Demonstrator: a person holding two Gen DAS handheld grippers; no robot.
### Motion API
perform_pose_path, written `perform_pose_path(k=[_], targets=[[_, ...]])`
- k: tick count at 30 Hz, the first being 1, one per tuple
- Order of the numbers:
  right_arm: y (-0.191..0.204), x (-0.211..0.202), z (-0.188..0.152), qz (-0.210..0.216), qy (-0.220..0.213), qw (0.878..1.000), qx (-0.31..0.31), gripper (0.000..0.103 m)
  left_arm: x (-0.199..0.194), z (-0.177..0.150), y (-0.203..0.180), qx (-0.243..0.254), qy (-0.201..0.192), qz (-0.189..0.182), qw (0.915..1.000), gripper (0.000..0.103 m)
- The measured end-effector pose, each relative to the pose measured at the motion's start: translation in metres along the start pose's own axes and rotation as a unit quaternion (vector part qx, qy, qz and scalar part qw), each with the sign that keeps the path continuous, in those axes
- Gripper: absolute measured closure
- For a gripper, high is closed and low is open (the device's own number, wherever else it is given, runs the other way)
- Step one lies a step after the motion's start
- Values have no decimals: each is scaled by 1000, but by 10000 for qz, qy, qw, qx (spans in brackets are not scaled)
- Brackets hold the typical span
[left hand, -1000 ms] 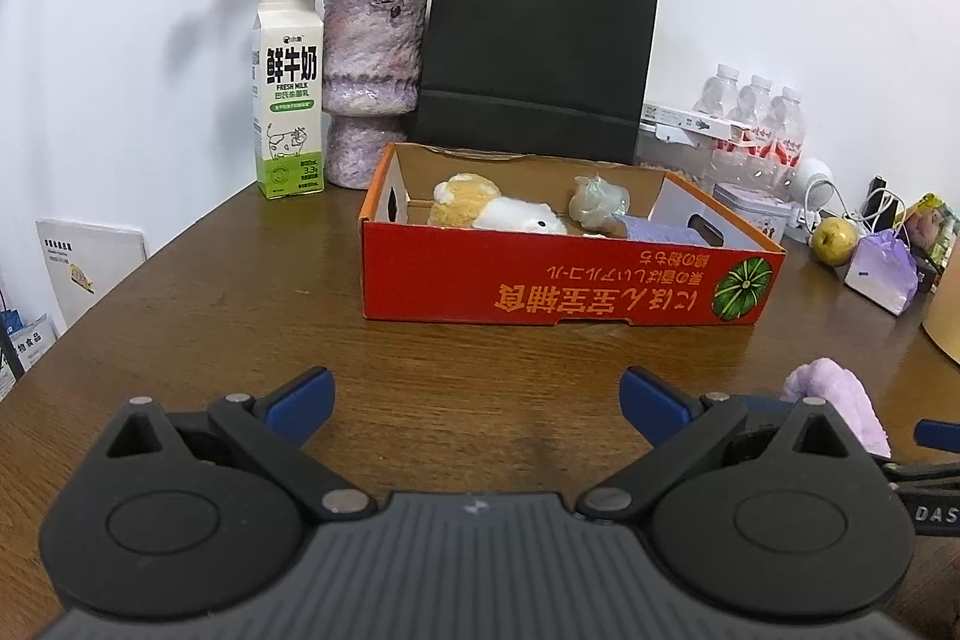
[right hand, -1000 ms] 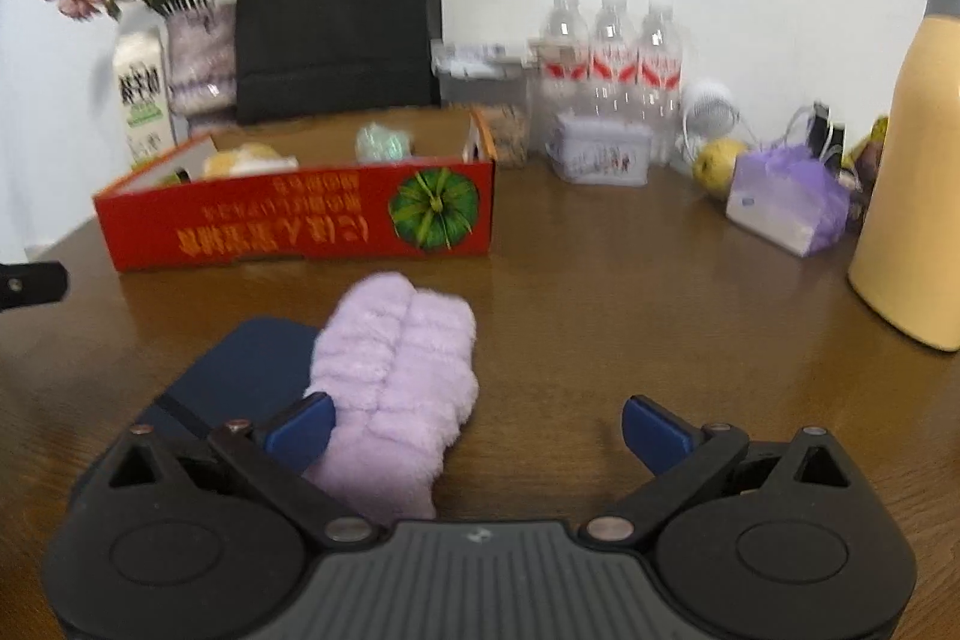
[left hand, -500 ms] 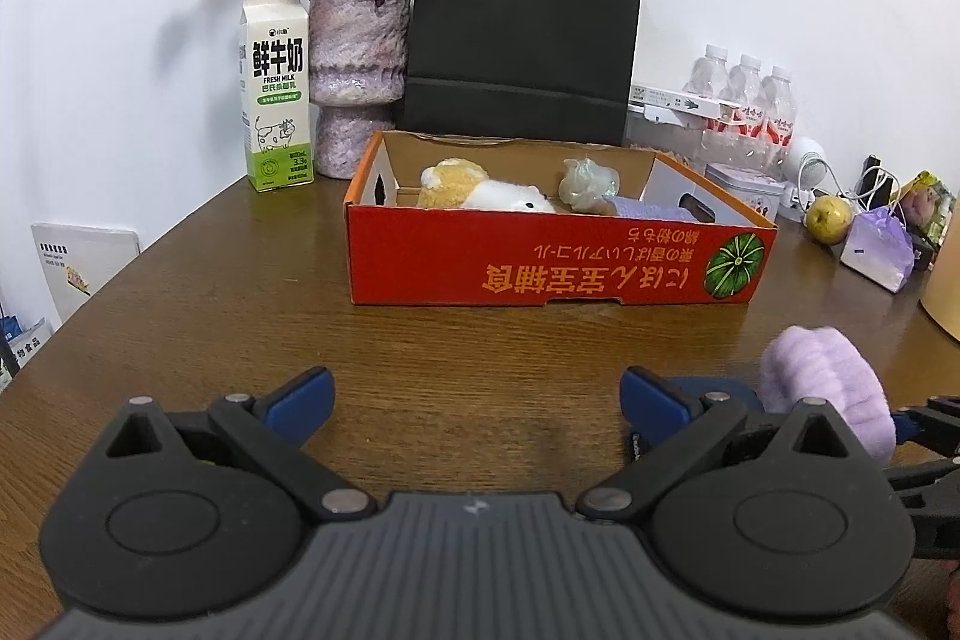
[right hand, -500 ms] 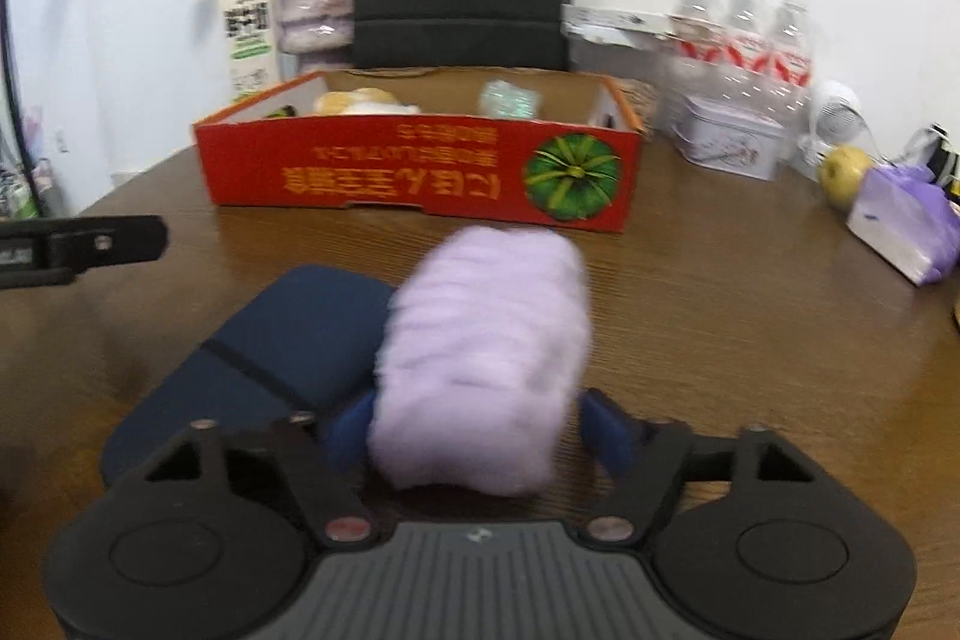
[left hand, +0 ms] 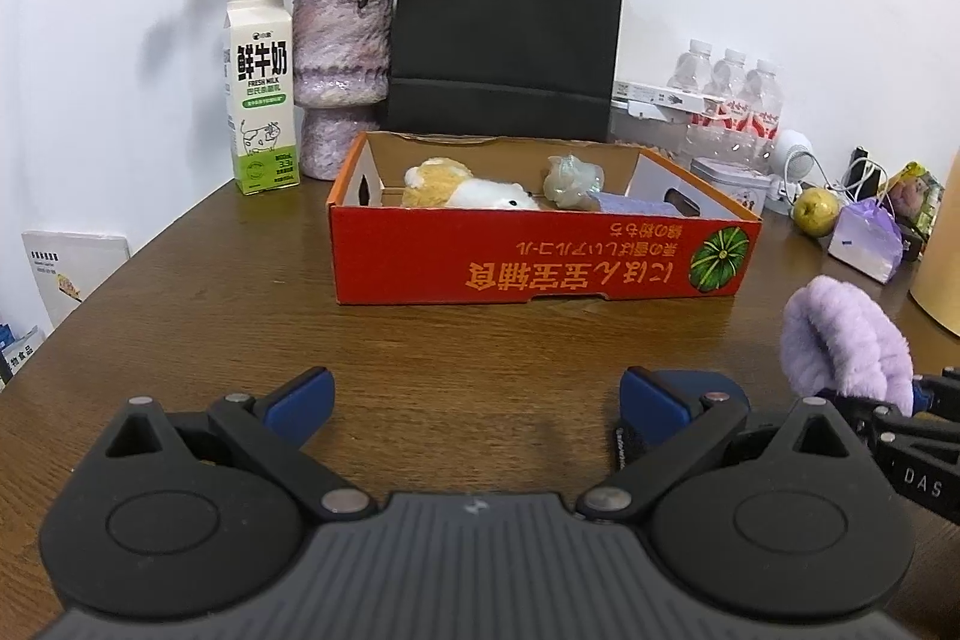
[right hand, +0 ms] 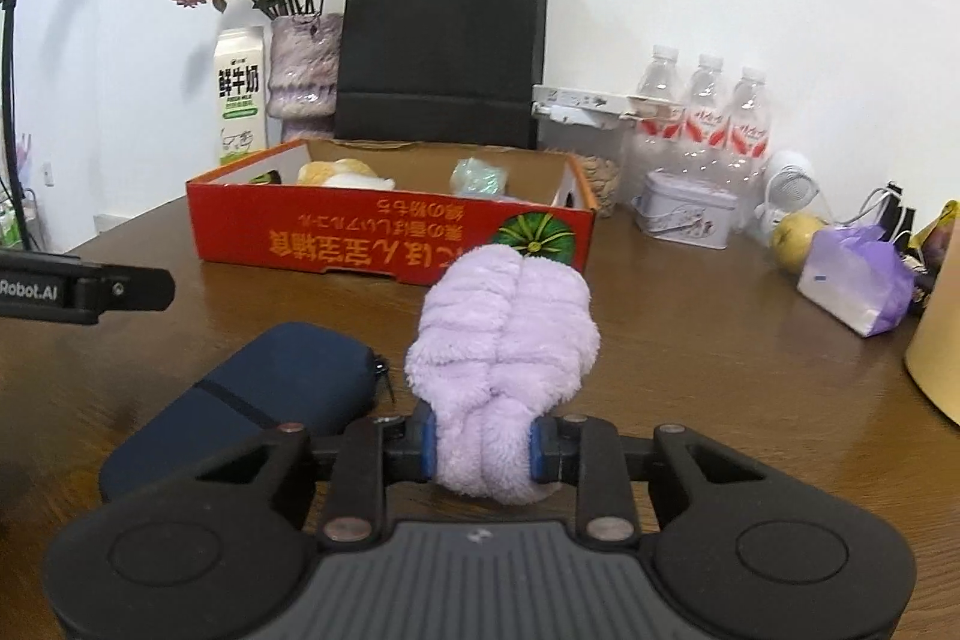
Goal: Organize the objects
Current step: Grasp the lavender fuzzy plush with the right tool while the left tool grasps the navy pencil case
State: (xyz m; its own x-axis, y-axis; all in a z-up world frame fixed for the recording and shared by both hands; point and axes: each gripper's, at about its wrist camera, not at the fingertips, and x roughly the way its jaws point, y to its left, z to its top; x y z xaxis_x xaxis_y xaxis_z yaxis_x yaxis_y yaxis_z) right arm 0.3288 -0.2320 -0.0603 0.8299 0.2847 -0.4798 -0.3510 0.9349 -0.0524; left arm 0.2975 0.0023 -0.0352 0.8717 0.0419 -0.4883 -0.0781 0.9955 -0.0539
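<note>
The red box's (left hand: 540, 259) front wall hides its plush toys' (left hand: 462, 187) lower halves.

Right gripper (right hand: 483, 445) fingers just closing (now pinched), left gripper (left hand: 477, 391) fingers spread

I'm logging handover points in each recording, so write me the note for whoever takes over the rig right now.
Right claw: shut on the fluffy purple cloth; its jaws have just been closing and the pads now squeeze the cloth's near end.
Left claw: open, nothing between its jaws, hovering over the wooden table.
Red box: already holds a plush toy, a pale green bundle and a purple item.
Navy pouch: lying on the table, left of the cloth.
Left to do: probably carry the cloth to the box, then the pouch.
</note>
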Motion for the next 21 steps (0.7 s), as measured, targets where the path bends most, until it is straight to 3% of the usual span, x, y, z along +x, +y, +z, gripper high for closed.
perform_pose_path(k=[10, 15, 21], targets=[[-24, -16, 0, -80, -336, 9994, 21, 78, 1, 7, -26, 9, 503, -354, 9981, 0], [-42, -24, -3, -122, -449, 9989, 19, 78, 11, 4, -57, 292, 814, -582, 9946, 0], [-55, -33, -7, -65, -536, 9985, -27, 78, 33, -7, -86, 587, 1324, -570, 9878, 0]])
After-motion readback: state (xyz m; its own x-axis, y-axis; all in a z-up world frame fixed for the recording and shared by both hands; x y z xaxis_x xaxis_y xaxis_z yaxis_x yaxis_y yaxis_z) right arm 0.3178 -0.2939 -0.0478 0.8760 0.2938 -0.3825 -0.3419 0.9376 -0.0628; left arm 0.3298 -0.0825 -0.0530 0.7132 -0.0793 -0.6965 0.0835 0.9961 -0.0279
